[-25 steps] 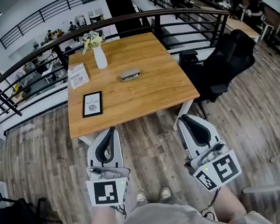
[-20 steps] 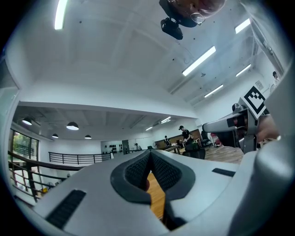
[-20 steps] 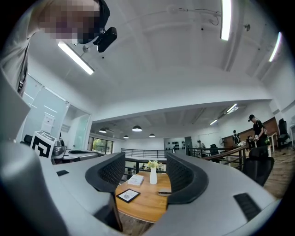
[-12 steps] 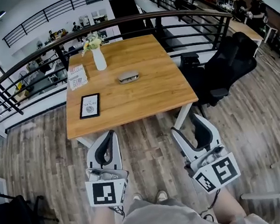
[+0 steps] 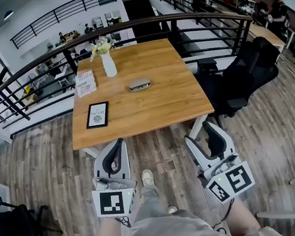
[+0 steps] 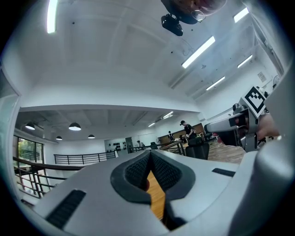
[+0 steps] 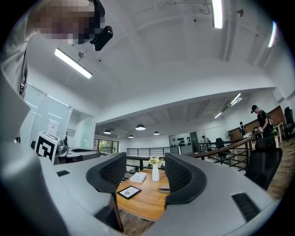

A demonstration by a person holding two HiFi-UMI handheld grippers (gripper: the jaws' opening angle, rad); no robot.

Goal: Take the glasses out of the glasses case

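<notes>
The grey glasses case (image 5: 139,84) lies shut near the middle of the wooden table (image 5: 178,102); the right gripper view shows the case (image 7: 164,189) small and far off between the jaws. Both grippers hang over the floor in front of the table's near edge, well short of the case. My left gripper (image 5: 119,142) is shut, its pads meeting at the tips (image 6: 150,154) with nothing in them. My right gripper (image 5: 199,132) stands open; its jaws have just been opening from shut, then eased in slightly, and nothing is between them (image 7: 145,161).
On the table stand a white vase with flowers (image 5: 107,63), a book (image 5: 85,83) and a framed picture (image 5: 97,115). A black office chair (image 5: 245,76) sits at the table's right. A dark railing (image 5: 32,71) runs behind. My shoe (image 5: 147,177) is stepping forward on the wooden floor.
The right gripper's jaws went from shut to wide open. Both grippers moved a little toward the table, and a foot has stepped forward between them.
</notes>
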